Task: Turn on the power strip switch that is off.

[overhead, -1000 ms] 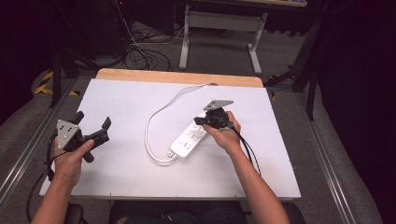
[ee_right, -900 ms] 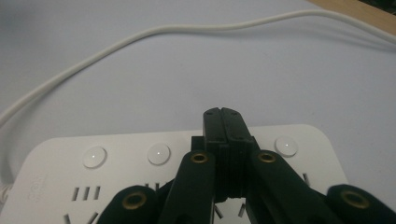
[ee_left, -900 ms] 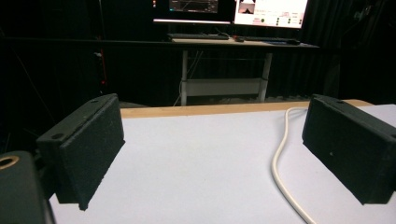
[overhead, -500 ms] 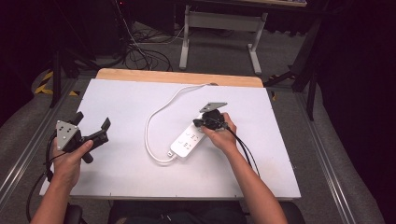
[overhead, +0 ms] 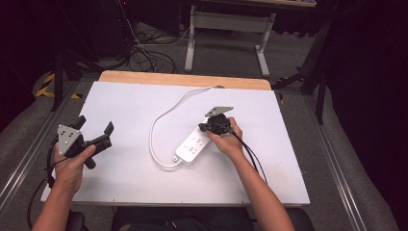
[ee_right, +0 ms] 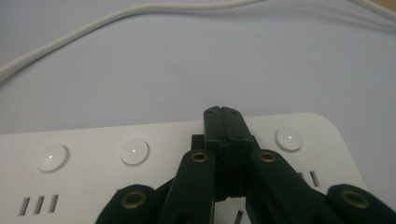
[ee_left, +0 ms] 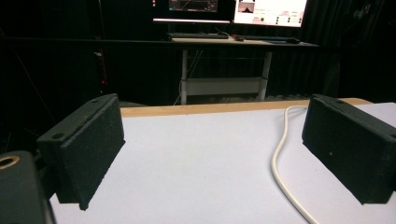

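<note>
So the main thing on the table is a white plastic power strip with round buttons and slotted sockets (overhead: 194, 146), lying at a slant a bit right of centre on the white tabletop (overhead: 125, 183), with its white rubbery cord (overhead: 163, 115) looping off to the left and then running to the far edge

The right gripper (overhead: 210, 127) is down at the far end of the strip. In the right gripper view its jaws are pressed flat together with nothing between them, and the tips sit over the strip's top face in the row of round buttons (ee_right: 134, 151). Can't tell if they're actually touching the plastic or just above it, but my guess is it's poking a switch rather than grabbing

The left gripper (overhead: 94, 132) hangs over the near left part of the table, well apart from the strip, jaws spread wide and empty

Handling-wise I'd say the strip is a rigid, smooth, fairly light shell, so it probably skids on that slick top if pushed sideways. Best hold would be across the long sides of the body, not the cord, since that's floppy and would just drag and swing the strip around
</note>
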Motion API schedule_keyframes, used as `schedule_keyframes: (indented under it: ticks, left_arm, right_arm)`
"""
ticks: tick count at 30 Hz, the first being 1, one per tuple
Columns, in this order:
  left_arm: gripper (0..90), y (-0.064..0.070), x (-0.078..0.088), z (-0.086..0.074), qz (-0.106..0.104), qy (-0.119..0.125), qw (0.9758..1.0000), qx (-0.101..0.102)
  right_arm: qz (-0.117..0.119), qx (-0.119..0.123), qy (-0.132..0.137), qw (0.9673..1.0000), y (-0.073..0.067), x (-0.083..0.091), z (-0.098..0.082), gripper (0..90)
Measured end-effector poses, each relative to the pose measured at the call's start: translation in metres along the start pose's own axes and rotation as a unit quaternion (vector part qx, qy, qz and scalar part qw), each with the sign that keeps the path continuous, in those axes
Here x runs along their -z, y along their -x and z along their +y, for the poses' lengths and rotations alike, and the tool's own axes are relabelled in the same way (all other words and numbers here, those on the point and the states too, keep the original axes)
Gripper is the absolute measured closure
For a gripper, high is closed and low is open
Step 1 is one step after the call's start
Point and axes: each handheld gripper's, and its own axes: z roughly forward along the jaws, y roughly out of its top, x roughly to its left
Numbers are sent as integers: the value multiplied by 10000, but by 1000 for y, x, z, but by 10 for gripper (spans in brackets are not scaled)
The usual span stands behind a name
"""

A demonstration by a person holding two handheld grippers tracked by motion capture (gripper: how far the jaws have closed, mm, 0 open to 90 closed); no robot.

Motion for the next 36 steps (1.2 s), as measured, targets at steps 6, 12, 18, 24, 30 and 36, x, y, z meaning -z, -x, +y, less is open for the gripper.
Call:
schedule_keyframes:
  ticks: [6, 12, 18, 24, 30, 36]
  left_arm:
    - [62, 1, 0, 0, -8, 1, 10000, -20]
    - [63, 2, 0, 0, -3, -1, 10000, -31]
    - [63, 2, 0, 0, -9, -9, 10000, -46]
    - [63, 1, -1, 0, -28, -17, 10000, -42]
    - [64, 3, -3, 0, -84, -25, 9999, -59]
    - [65, 4, -6, 0, -134, -41, 9999, -58]
  right_arm:
    - [-84, -10, -14, 10000, -3, -1, -1, 900]
    - [-244, 93, -49, 9996, -8, -2, 0, 900]
    - [-222, 56, -32, 9997, -7, -2, 0, 900]
    - [-248, 57, -23, 9997, -8, -2, -1, 900]
    - [-296, 67, -2, 9995, -9, -2, -2, 900]
    - [-327, 57, 52, 9994, -10, -2, -3, 900]
